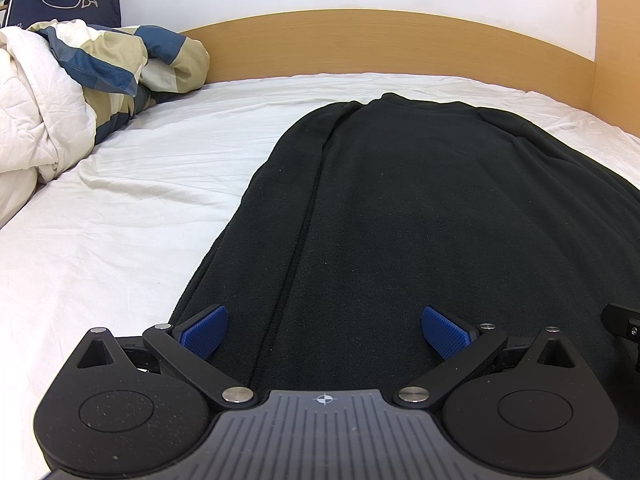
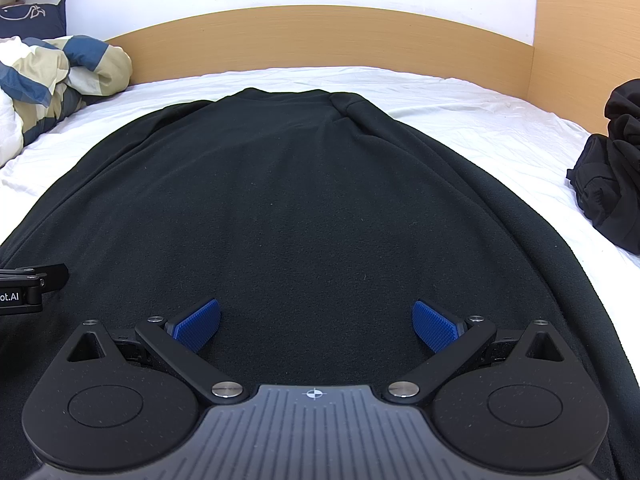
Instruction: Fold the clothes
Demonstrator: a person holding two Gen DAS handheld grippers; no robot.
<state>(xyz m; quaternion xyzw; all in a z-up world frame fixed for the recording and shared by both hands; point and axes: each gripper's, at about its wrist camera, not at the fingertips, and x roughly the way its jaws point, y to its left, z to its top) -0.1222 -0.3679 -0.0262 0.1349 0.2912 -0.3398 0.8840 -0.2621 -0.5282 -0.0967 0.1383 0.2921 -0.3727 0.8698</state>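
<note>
A black fleece garment [image 1: 420, 208] lies flat and lengthwise on the white bed sheet [image 1: 120, 220], with both long sides folded in over the middle. My left gripper [image 1: 325, 332] hovers open over its near left part, blue pads [image 1: 204, 332] spread wide, nothing between them. In the right wrist view the same garment [image 2: 288, 208] fills the middle. My right gripper [image 2: 316, 326] is open above its near right part, with blue pads [image 2: 434, 326] apart and empty. Each gripper's edge shows in the other's view, side by side.
A rumpled white and blue-checked duvet [image 1: 60, 92] and a navy pillow [image 1: 64, 6] lie at the far left. A wooden headboard [image 1: 380, 44] runs along the far side. A heap of black clothing [image 2: 612, 168] sits on the bed at the right.
</note>
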